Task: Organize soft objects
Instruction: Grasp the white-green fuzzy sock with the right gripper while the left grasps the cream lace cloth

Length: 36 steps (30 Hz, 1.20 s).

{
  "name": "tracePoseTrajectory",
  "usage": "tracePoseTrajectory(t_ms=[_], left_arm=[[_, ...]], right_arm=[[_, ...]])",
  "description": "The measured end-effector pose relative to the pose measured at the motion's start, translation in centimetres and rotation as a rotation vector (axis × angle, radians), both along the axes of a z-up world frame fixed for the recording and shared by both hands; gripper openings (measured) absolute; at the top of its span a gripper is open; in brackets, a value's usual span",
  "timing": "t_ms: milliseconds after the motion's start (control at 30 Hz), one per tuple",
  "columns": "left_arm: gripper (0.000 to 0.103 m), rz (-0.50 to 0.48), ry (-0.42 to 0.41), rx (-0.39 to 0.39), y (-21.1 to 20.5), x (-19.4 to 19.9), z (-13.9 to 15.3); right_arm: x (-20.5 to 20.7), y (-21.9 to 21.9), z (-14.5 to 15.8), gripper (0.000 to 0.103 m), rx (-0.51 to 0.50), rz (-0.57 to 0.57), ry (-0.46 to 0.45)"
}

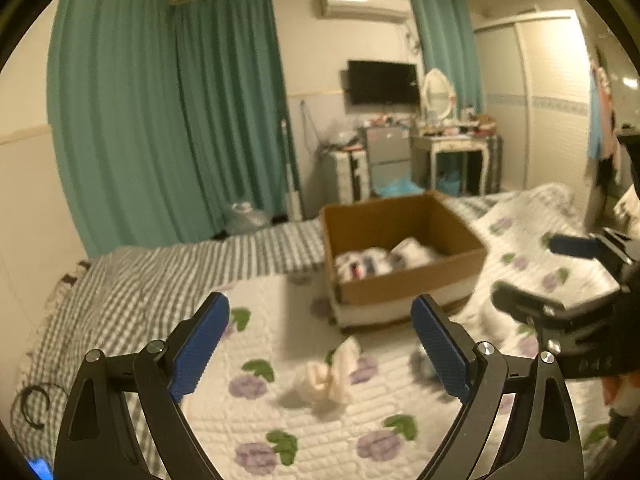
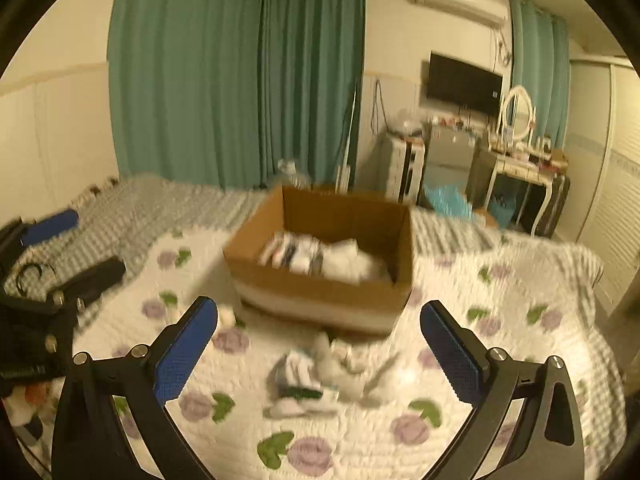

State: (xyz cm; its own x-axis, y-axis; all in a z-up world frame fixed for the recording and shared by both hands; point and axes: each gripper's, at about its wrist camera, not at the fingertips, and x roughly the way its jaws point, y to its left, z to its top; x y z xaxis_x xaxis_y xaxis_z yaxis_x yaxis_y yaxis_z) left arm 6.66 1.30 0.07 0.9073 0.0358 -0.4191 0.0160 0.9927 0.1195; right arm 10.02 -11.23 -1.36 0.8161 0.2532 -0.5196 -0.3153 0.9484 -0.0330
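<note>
Left wrist view shows the left gripper [image 1: 320, 344] spread wide and empty above a floral quilt [image 1: 280, 432], with a cream sock bundle [image 1: 328, 372] lying on the quilt between its blue pads [image 1: 200, 346]. Beyond it, a cardboard box [image 1: 400, 280] sits on the bed and holds folded white items [image 1: 380, 260]. The right wrist view shows the right gripper [image 2: 320, 348] also gaping wide, holding nothing, over a blurred heap of socks [image 2: 316, 380] just in front of the box.
</note>
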Motion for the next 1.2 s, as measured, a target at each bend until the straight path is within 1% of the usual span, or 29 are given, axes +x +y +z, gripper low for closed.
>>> tracePoseTrajectory(t_ms=[67,200,267,333,400,433,500,533,600,633,667,700,800,1000,1100,1167,1200], left_arm=[[0.094,0.02,0.013,0.007,0.3,0.3,-1.6],[0.094,0.014,0.103,-0.041,1.4,2.2,-5.5],[0.094,0.056,0.142,-0.053,2.4,3.2,-7.6],[0.094,0.081,0.17,-0.067,3.1,3.8,-8.8],[0.094,0.079,0.218,-0.125,4.0,4.5,-10.0],[0.094,0.071,0.255,-0.159,4.5,5.0,-10.7],[0.094,0.071,0.286,-0.172,4.8,5.5,-11.5],[0.094,0.069,0.292,-0.167,4.8,5.6,-11.8],[0.094,0.056,0.31,-0.145,4.5,5.9,-12.2],[0.094,0.046,0.319,-0.134,4.3,5.9,-12.4],[0.094,0.032,0.329,-0.125,4.0,6.0,-12.6],[0.094,0.014,0.338,-0.121,3.7,6.0,-12.8],[0.094,-0.018,0.343,-0.114,3.2,6.4,-13.0],[0.092,-0.069,0.341,-0.097,2.6,7.4,-13.5],[0.076,-0.066,0.345,-0.07,2.6,8.0,-13.8],[0.069,-0.087,0.354,-0.078,2.6,7.9,-13.9],[0.057,-0.097,0.351,-0.08,2.5,7.9,-13.8]], right_arm=[[0.7,0.0,-2.9,0.102,-0.016,-0.006,0.052],[1.7,0.0,-7.0,0.102,-0.003,-0.015,0.142],[2.3,-0.2,-8.9,0.102,0.007,-0.026,0.19],[2.8,-0.3,-10.4,0.102,0.016,-0.044,0.228],[3.3,-0.4,-11.4,0.102,0.03,-0.056,0.266],[3.6,-0.4,-11.8,0.102,0.035,-0.059,0.279],[4.1,-0.3,-12.8,0.101,0.033,-0.063,0.316],[4.4,-0.1,-13.3,0.1,0.03,-0.056,0.333],[4.6,0.2,-13.9,0.092,0.018,-0.05,0.348],[4.6,0.3,-14.2,0.091,0.012,-0.046,0.354],[4.6,0.5,-14.4,0.087,0.007,-0.042,0.357],[4.5,0.6,-14.4,0.079,0.003,-0.043,0.356],[4.4,0.6,-14.4,0.068,0.002,-0.042,0.355],[4.4,0.4,-14.2,0.062,0.032,-0.048,0.357],[4.2,0.3,-14.1,0.06,0.034,-0.048,0.354],[4.2,0.3,-14.0,0.059,0.036,-0.048,0.354],[4.1,0.2,-13.9,0.058,0.038,-0.047,0.355]])
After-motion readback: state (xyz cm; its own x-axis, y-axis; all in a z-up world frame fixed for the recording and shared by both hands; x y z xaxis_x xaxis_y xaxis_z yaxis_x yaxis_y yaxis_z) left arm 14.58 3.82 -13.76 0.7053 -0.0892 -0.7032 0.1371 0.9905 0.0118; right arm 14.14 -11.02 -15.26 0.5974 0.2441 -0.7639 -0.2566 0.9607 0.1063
